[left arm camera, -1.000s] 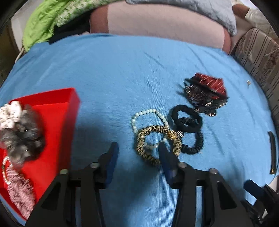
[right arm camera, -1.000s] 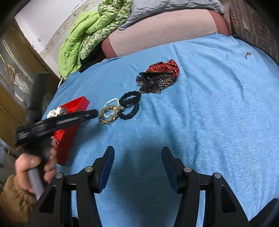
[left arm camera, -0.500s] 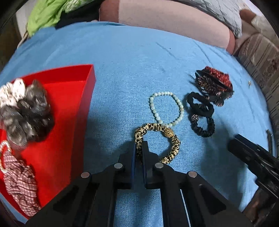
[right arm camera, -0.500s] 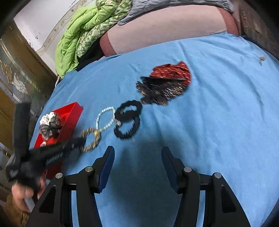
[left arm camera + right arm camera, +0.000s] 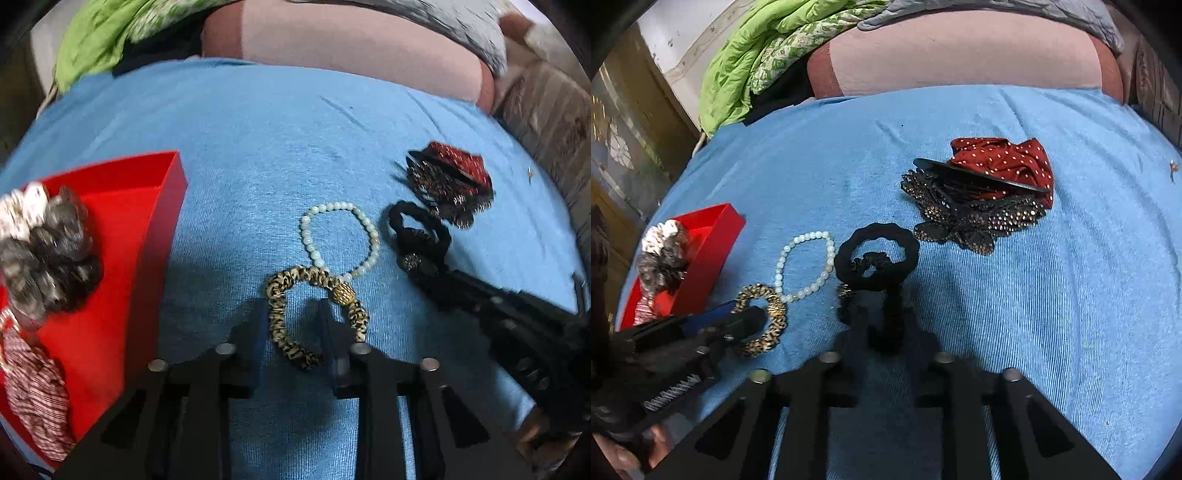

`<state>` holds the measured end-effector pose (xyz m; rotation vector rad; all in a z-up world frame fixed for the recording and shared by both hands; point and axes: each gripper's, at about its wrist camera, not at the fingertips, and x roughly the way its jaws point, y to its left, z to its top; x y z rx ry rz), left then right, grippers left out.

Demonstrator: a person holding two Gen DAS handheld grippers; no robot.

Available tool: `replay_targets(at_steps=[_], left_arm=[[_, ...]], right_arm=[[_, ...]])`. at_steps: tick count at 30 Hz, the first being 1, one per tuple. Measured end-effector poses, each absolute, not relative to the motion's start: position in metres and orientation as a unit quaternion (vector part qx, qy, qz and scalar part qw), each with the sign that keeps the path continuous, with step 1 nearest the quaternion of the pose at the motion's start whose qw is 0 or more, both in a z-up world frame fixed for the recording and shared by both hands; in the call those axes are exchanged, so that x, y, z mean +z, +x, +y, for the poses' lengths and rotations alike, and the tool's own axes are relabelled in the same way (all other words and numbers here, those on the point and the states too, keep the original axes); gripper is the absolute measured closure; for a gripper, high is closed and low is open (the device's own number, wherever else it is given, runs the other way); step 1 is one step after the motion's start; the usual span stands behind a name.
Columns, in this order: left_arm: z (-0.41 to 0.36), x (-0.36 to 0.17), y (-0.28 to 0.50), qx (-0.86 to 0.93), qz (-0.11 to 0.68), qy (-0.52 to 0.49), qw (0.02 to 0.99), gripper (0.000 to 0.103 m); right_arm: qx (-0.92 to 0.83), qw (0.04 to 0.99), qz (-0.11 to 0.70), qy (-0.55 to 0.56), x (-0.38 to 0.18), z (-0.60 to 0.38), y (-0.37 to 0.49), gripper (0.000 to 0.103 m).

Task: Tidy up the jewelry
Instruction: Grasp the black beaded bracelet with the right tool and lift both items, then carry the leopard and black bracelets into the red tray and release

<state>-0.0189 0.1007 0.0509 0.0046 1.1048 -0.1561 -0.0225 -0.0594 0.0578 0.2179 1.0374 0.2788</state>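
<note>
A leopard-print scrunchie with a gold bead (image 5: 288, 314) lies on the blue cloth; its left side lies between the fingers of my open left gripper (image 5: 293, 325). It also shows in the right wrist view (image 5: 764, 321). A pale bead bracelet (image 5: 340, 236) touches it. Two black hair ties (image 5: 877, 254) lie linked; the lower one sits between the fingers of my open right gripper (image 5: 882, 332). A red tray (image 5: 122, 236) at the left holds grey, white and striped scrunchies.
A red polka-dot bow and black sequined hair pieces (image 5: 982, 192) lie at the back right. A pink bolster (image 5: 960, 51) and green bedding (image 5: 757, 55) lie behind the cloth. A small pin (image 5: 1172, 168) lies far right.
My left gripper was shut on the leopard scrunchie half a second ago and has opened around it. My right gripper has moved forward and left, down over the black hair ties.
</note>
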Motion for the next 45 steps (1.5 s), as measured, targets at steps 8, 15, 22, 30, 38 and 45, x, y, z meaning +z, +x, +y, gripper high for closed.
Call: replay_targets(at_steps=[8, 15, 22, 30, 38, 45], left_arm=[[0.099, 0.081, -0.039, -0.112, 0.504, -0.012, 0.856, 0.097], [0.102, 0.111, -0.063, -0.118, 0.481, -0.019, 0.869, 0.097], [0.111, 0.130, -0.083, -0.121, 0.465, -0.025, 0.877, 0.097], [0.125, 0.145, -0.102, -0.108, 0.453, -0.025, 0.884, 0.097], [0.119, 0.159, -0.104, -0.120, 0.439, -0.008, 0.890, 0.097], [0.125, 0.158, -0.106, -0.117, 0.438, -0.015, 0.891, 0.097]], right_arm=[[0.139, 0.858, 0.478, 0.127, 0.075, -0.076, -0.065, 0.093], [0.136, 0.865, 0.462, 0.142, 0.097, -0.086, -0.086, 0.093], [0.138, 0.873, 0.444, 0.149, 0.117, -0.089, -0.107, 0.093], [0.134, 0.879, 0.435, 0.140, 0.129, -0.088, -0.119, 0.093], [0.090, 0.898, 0.414, 0.122, 0.146, -0.106, -0.141, 0.093], [0.074, 0.900, 0.411, 0.124, 0.149, -0.114, -0.144, 0.093]])
